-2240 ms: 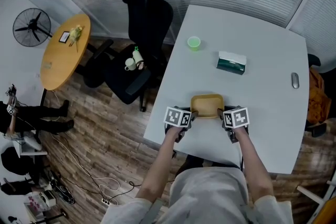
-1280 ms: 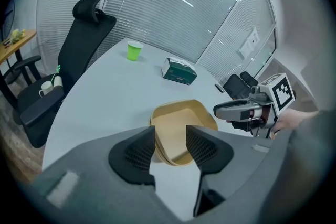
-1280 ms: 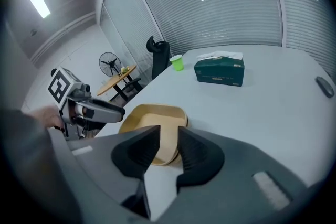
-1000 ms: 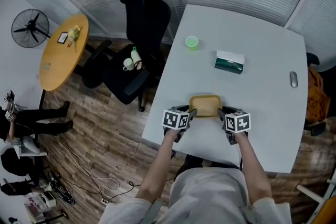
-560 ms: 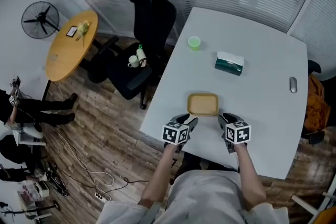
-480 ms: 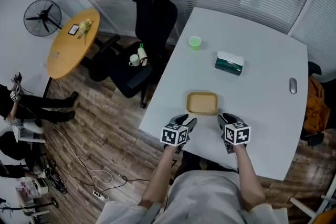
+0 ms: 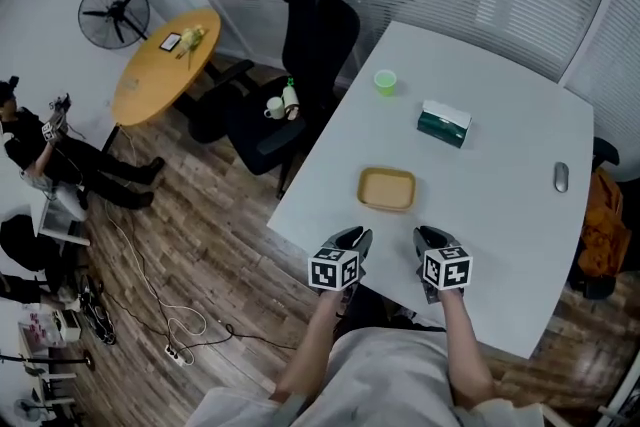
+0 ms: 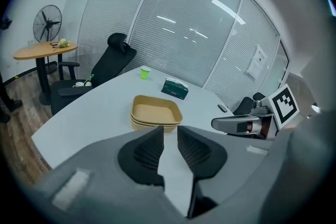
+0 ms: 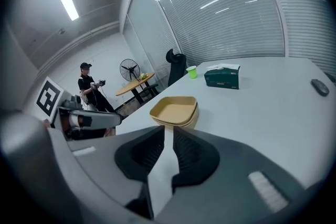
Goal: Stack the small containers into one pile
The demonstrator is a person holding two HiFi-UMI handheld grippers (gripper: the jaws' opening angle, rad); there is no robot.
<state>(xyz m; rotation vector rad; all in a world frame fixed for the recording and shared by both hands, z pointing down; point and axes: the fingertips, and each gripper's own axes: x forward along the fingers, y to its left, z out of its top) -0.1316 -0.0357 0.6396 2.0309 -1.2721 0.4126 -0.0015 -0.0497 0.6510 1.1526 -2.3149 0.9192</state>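
A pile of tan shallow containers [image 7: 387, 188] rests nested on the white table [image 7: 500, 215], free of both grippers. It also shows in the left gripper view as the pile [image 8: 156, 111] and in the right gripper view as the pile [image 9: 175, 109]. My left gripper [image 7: 356, 239] hangs near the table's front edge, short of the pile and to its left. My right gripper [image 7: 424, 239] is level with it on the right. Both pairs of jaws have just been closing and now stand a narrow gap apart with nothing between them, as on the left gripper [image 8: 169, 136] and right gripper [image 9: 168, 136].
A green cup [image 7: 385, 81], a dark green tissue box [image 7: 445, 124] and a mouse [image 7: 560, 177] lie farther back on the table. A black office chair [image 7: 300, 65] stands at the table's left side. Beyond it are a round wooden table [image 7: 165, 65] and a fan [image 7: 115, 13].
Both grippers have pulled back from the sides of the pile toward the table's front edge and risen a little. Their jaws have narrowed. The pile stays where it was.
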